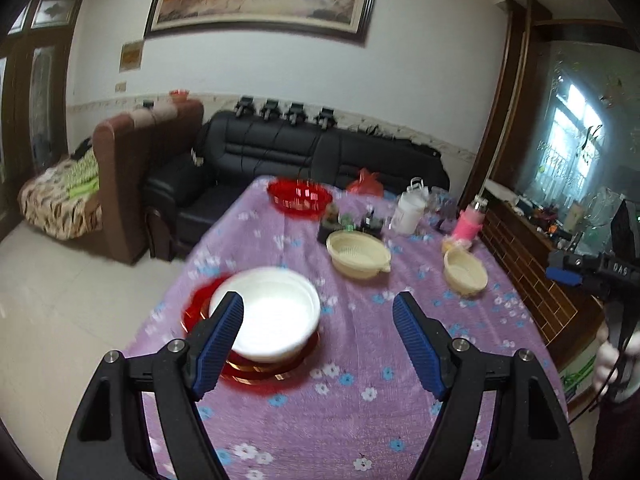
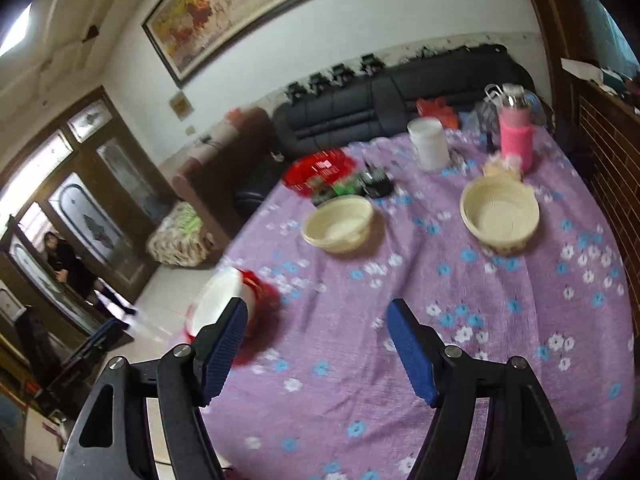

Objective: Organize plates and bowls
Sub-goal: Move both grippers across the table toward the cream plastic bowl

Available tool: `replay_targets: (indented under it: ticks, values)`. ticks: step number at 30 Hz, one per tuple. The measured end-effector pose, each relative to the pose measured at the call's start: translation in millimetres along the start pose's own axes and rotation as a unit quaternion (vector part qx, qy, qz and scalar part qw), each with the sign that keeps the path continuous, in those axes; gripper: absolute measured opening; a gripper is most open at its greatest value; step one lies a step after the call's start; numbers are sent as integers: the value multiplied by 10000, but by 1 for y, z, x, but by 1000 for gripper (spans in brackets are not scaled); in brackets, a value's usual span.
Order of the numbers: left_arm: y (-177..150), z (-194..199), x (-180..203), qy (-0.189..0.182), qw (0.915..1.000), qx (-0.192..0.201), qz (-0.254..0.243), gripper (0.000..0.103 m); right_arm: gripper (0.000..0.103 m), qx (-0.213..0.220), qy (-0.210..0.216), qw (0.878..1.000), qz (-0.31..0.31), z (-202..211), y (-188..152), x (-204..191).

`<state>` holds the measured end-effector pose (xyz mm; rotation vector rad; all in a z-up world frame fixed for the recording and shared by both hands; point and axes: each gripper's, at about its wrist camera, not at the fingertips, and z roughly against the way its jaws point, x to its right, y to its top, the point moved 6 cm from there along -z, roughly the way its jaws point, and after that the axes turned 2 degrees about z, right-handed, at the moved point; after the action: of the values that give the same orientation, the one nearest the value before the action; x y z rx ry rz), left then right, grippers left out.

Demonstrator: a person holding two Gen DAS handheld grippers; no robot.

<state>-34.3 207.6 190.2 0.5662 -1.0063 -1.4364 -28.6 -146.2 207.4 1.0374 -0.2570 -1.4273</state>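
A white bowl (image 1: pixel 272 312) sits on a stack of red plates (image 1: pixel 256 372) near the table's left edge; it also shows in the right wrist view (image 2: pixel 220 300). Two cream strainer bowls (image 1: pixel 358 252) (image 1: pixel 466 272) stand apart further back, also in the right wrist view (image 2: pixel 338 222) (image 2: pixel 500 212). A red basket (image 1: pixel 300 194) stands at the far end. My left gripper (image 1: pixel 318 316) is open and empty above the table, its left finger in front of the white bowl. My right gripper (image 2: pixel 316 328) is open and empty over the cloth; it also shows at the right edge of the left wrist view (image 1: pixel 564 268).
The table has a purple flowered cloth (image 1: pixel 320 420). At its far end stand a white jar (image 1: pixel 408 212), a pink bottle (image 1: pixel 468 224), a red bag (image 1: pixel 366 184) and small dark items (image 1: pixel 348 226). A black sofa (image 1: pixel 300 152) is behind, a wooden cabinet (image 1: pixel 532 264) to the right.
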Motion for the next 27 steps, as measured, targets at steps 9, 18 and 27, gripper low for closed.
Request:
replay_targets:
  ticks: [9,18,27]
  values:
    - [110,56,-21,847,9948,349,-447,81,78,651,-788,9935,506,87,126,-45]
    - [199,57,-35,1241,9873,827,-541,94,91,1363,-1756,9717,797,128,253,-92]
    - [131,-68,-31,-150,9996,-255,-39,94,91,485,-1859,9773,896,7,225,-65]
